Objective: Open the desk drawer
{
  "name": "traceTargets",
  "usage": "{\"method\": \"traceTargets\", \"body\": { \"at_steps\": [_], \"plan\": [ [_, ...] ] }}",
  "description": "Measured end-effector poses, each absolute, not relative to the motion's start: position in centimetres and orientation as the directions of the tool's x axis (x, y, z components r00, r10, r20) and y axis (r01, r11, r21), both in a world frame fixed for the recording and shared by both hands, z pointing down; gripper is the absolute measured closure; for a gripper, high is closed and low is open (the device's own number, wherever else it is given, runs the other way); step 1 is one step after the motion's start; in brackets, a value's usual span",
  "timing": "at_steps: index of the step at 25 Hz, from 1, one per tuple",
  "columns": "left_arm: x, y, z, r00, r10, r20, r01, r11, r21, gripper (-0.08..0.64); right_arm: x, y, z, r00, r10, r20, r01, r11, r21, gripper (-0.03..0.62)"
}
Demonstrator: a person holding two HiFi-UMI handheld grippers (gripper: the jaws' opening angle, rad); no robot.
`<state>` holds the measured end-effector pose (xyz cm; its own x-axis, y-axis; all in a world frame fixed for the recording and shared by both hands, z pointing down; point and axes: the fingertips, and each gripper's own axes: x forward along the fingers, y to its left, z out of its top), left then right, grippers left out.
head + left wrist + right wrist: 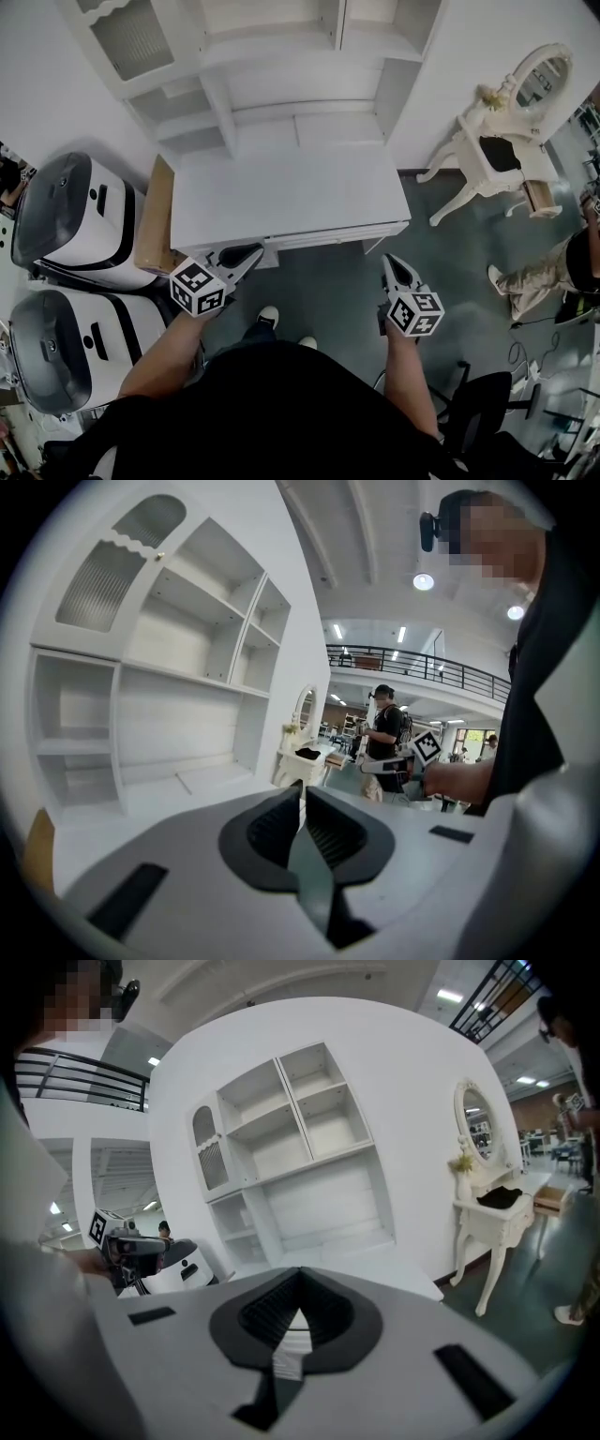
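A white desk (291, 192) with a tall shelf hutch (272, 56) stands against the wall. Its drawer front (319, 236) runs flush under the front edge, closed. My left gripper (253, 252) hovers just before the drawer's left part, jaws shut and empty; in the left gripper view (302, 789) it points over the desk top (187, 785). My right gripper (388, 258) hangs in front of the desk's right corner, a little short of it, jaws shut on nothing. In the right gripper view (299, 1275) it faces the hutch (300, 1166). Neither gripper touches the drawer.
Two white-and-black machines (70, 220) (66, 352) stand at the left, with a cardboard box (157, 216) against the desk's side. A white vanity table (497, 150) and a crouching person (562, 267) are at the right. A black office chair (487, 412) is behind, at the lower right.
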<state>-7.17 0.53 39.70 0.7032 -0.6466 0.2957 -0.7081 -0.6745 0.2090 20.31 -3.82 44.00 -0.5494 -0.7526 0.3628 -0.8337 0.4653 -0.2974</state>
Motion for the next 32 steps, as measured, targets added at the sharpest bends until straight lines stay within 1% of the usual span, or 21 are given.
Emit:
{"method": "traceTargets", "body": {
  "at_steps": [6,15,25,32],
  "plan": [
    [-9.0,-2.1,40.8,0.755,-0.593,0.279,-0.653,-0.719,0.239,0.534,17.9,-5.1,43.5,-0.510,-0.775,0.372,-0.858,0.431,-0.280,0.591],
    [-11.5,-8.3,40.4,0.821,-0.514,0.247,-0.565,-0.791,0.235,0.534,15.4,-7.2,42.5,-0.433,-0.819,0.377,-0.898,0.354,-0.262,0.591],
    [-11.9,-10.3,41.6,0.891,-0.387,0.236,-0.442,-0.858,0.261,0.534,13.5,-7.3,43.4,-0.336,-0.843,0.419,-0.939,0.268,-0.213,0.591],
    [-11.7,-11.4,42.6,0.910,-0.344,0.232,-0.400,-0.874,0.275,0.534,13.2,-6.8,44.6,-0.293,-0.842,0.453,-0.954,0.226,-0.198,0.591]
  ]
}}
